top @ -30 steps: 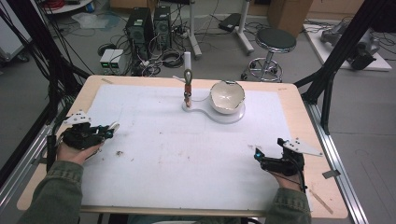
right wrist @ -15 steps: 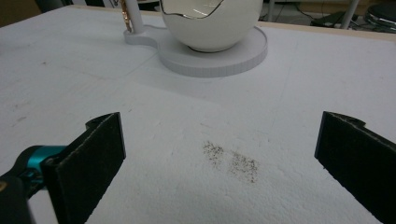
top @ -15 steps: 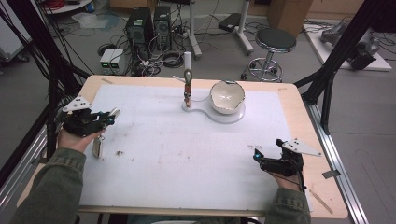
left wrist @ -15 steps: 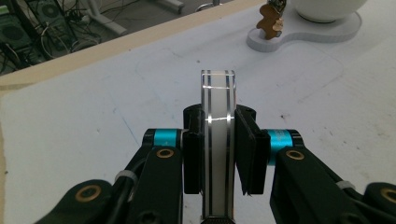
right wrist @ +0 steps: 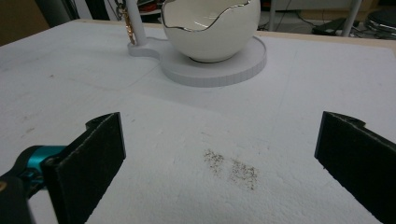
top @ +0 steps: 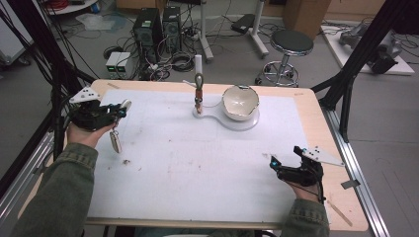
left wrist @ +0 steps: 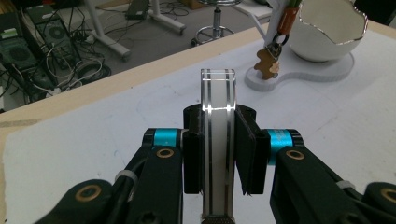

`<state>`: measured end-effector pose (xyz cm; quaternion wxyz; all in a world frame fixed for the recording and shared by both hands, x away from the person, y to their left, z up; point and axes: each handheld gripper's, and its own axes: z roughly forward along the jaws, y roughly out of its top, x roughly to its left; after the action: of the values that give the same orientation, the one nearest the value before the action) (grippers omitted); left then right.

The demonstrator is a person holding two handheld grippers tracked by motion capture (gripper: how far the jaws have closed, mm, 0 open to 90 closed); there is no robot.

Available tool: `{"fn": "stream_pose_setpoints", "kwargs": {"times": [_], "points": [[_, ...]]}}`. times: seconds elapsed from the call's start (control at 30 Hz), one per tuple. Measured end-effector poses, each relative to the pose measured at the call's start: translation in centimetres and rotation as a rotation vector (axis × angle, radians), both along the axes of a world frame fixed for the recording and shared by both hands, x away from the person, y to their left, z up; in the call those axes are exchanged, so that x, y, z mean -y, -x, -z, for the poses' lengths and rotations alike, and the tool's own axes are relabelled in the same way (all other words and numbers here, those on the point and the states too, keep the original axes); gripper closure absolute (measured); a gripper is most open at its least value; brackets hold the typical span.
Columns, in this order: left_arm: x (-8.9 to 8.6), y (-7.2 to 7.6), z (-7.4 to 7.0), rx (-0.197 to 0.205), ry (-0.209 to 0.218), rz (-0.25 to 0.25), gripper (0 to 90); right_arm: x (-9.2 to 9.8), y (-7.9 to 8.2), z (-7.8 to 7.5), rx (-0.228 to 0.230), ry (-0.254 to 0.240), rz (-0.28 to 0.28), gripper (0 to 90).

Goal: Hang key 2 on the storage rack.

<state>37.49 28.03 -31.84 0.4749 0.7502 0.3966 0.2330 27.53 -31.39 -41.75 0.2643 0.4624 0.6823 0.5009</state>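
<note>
Left gripper [top: 114, 109] holds a clear flat strip [left wrist: 217, 135] above the left side of the worktop [top: 207, 163].

Its fingers [left wrist: 246, 154] are closed on the strip, which stands out past them; in the high view a small piece, maybe a tag, hangs under it. The right gripper [top: 286, 160] rests low at the right side, its fingers [right wrist: 93, 158] wide apart with nothing between them. Farther back a white egg-shaped bowl [top: 240, 102] sits on a white base [top: 232, 123], with a small post [top: 198, 91] just beside it.
</note>
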Motion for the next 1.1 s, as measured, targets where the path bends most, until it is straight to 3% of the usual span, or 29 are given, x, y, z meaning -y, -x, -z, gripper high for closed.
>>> {"fn": "stream_pose_setpoints", "kwargs": {"times": [0.17,0.47,0.63,1.1], "points": [[0.5,-0.8,-0.9,0.012,0.029,0.007,74.1,0.0,0.0,0.0,0.0,-0.002,0.001,0.6],[1.8,-2.6,-2.1,0.029,0.023,0.014,74.1,0.1,0.1,-0.1,-0.004,-0.012,0.005,0.6],[2.3,-3.4,-2.6,0.022,0.051,0.02,74.1,0.2,0.1,-0.1,0.002,-0.015,0.007,0.6],[4.0,-5.9,-3.9,0.036,0.074,0.019,74.1,0.2,0.1,-0.1,-0.001,-0.019,0.004,0.6]]}}
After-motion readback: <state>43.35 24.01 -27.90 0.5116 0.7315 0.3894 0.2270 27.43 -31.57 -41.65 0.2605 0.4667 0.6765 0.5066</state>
